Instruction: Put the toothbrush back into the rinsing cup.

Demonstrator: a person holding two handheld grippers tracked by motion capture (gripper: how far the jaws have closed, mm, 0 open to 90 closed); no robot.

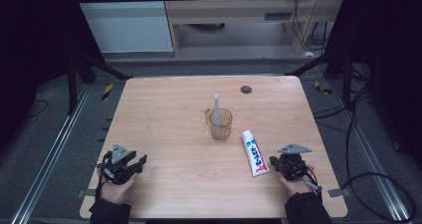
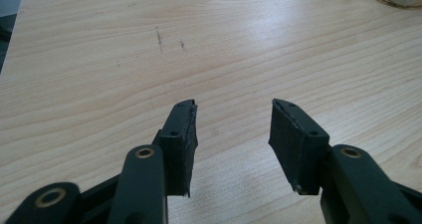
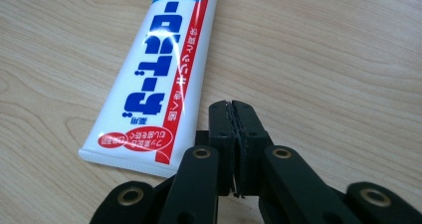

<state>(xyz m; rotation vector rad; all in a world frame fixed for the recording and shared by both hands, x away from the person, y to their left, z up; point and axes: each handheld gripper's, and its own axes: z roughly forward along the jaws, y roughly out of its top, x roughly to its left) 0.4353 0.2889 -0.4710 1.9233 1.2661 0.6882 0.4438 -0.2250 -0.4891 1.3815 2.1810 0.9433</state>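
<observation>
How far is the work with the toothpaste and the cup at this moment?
Done: a toothbrush stands in the cup. In hand: nothing; the right gripper is shut and empty beside the toothpaste tube, and the left gripper is open over bare table. Left: probably grasping the tube, which lies flat.

Even overhead light falls on the table, while the frame's left and right edges sink into black. Glare whitens the wood at upper centre of the left gripper view. Soft shadows throughout; the high view is grainy.
</observation>
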